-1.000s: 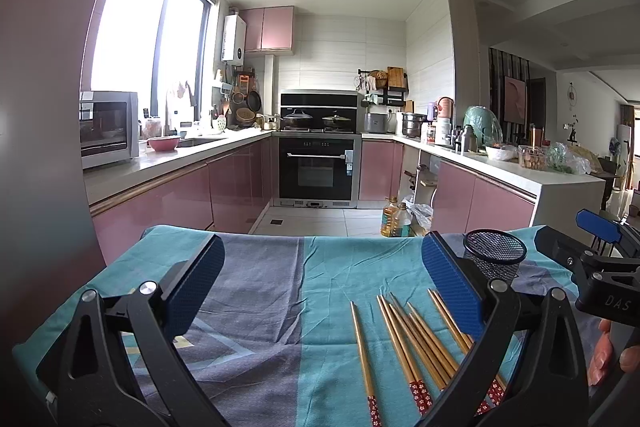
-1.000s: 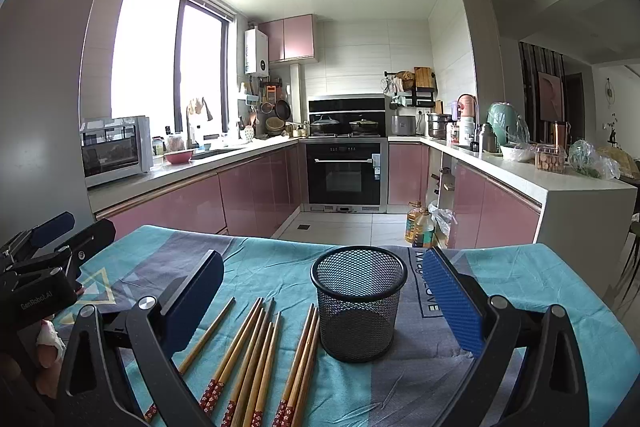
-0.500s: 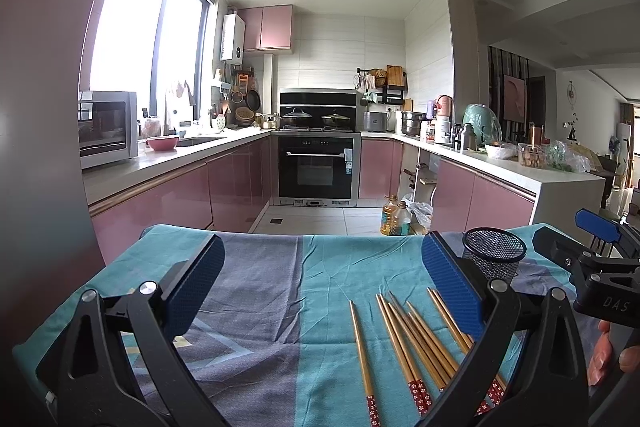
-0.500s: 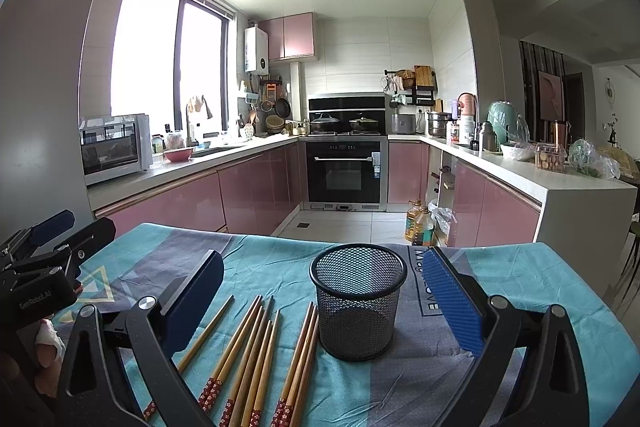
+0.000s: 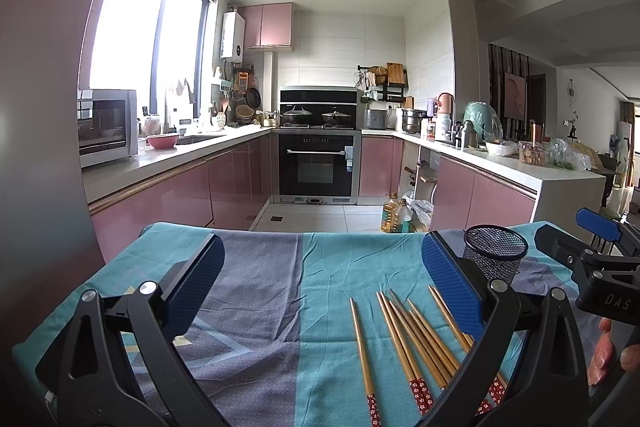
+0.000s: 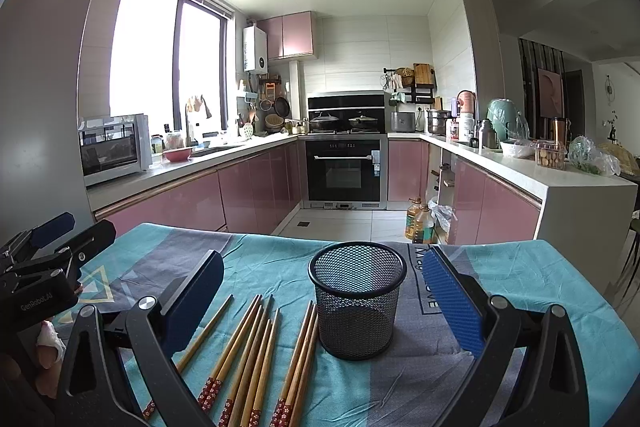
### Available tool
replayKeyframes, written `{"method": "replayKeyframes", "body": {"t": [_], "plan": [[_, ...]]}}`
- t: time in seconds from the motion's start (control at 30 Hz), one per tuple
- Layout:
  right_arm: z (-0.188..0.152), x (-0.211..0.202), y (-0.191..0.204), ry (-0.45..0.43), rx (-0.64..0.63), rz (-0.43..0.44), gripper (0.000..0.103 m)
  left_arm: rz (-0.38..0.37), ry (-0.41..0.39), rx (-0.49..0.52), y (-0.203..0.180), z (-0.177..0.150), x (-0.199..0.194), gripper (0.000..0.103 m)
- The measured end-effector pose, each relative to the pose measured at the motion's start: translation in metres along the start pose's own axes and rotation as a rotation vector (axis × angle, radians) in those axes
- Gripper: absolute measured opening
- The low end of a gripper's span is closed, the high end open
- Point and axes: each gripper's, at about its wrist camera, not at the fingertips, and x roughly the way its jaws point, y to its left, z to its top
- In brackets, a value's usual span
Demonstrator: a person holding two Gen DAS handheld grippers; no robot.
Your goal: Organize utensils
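Teal-and-grey cloth-covered surface (image 6: pixel 520 279) | wooden chopsticks with red patterned ends (image 6: pixel 256 351) lay beside black mesh cylindrical holder (image 6: pixel 357 303) | left hand-held gripper (image 5: pixel 320 291), right hand-held gripper (image 6: pixel 320 303) both gaped wide, empty

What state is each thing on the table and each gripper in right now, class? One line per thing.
Black wire-mesh cup: upright, empty.
Wooden chopsticks with red patterned ends: lying loose on the cloth beside the cup, none inside.
Teal and grey tablecloth: spread, wrinkled.
Left gripper: open, empty.
Right gripper: open, empty.
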Motion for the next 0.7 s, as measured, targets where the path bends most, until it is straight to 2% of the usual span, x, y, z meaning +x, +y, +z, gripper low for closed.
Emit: {"method": "replayKeyframes", "body": {"t": [0.7], "plan": [[-0.0009,0.0006,-0.0013,0.011,0.005,0.007,0.096,-0.008,0.024,0.009,-0.0024,-0.0021,0.0046,0.097]]}}
